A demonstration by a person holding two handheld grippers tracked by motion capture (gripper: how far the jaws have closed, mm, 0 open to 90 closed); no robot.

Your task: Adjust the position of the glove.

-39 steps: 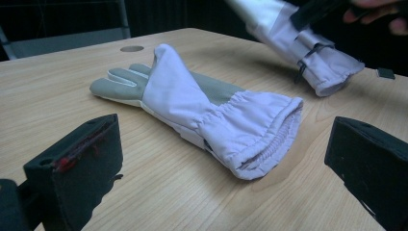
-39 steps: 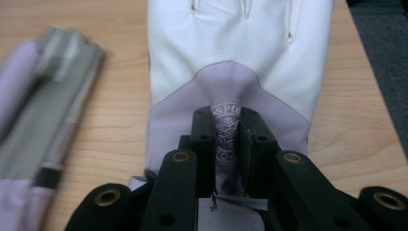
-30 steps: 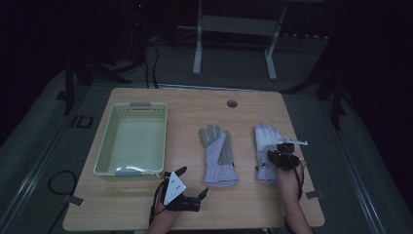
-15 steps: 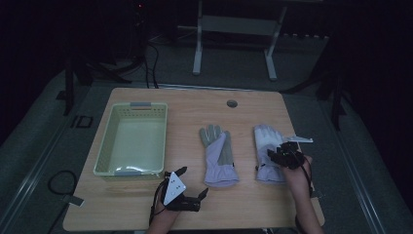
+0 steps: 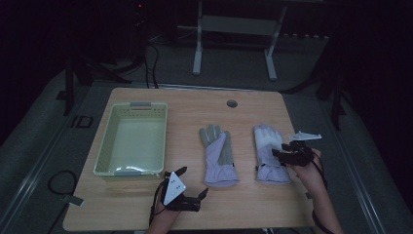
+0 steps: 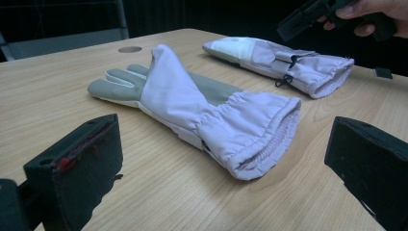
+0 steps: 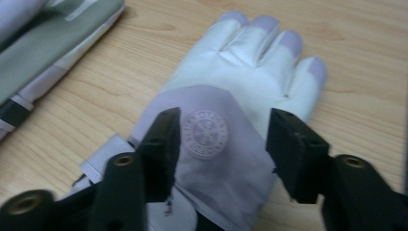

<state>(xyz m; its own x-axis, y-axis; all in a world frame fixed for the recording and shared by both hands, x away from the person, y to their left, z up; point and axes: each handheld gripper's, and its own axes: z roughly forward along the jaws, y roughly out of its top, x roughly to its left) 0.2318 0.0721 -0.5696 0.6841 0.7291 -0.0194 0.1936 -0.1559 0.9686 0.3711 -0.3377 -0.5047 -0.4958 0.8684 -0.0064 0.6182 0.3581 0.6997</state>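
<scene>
Right tool (image 7: pixel 221 144) jaws just opening, empty, above right glove (image 7: pixel 240 96)

Basket (image 5: pixel 131 139) left on the table (image 5: pixel 248 209), two gloves (image 5: pixel 219 156) right.

High view overlooks the table (image 5: pixel 146 214); both gripper views sit low, sharing the gloves (image 6: pixel 211 110).

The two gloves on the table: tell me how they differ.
The left glove lies showing grey panels along its fingers and side; the right glove shows a white finger area and a round badge on lilac fabric. The left glove lies free of any gripper; the right glove has the right gripper above its cuff end, jaws just opened, gripping nothing. Both are lilac, flat, with fingers pointing away from the person.
</scene>
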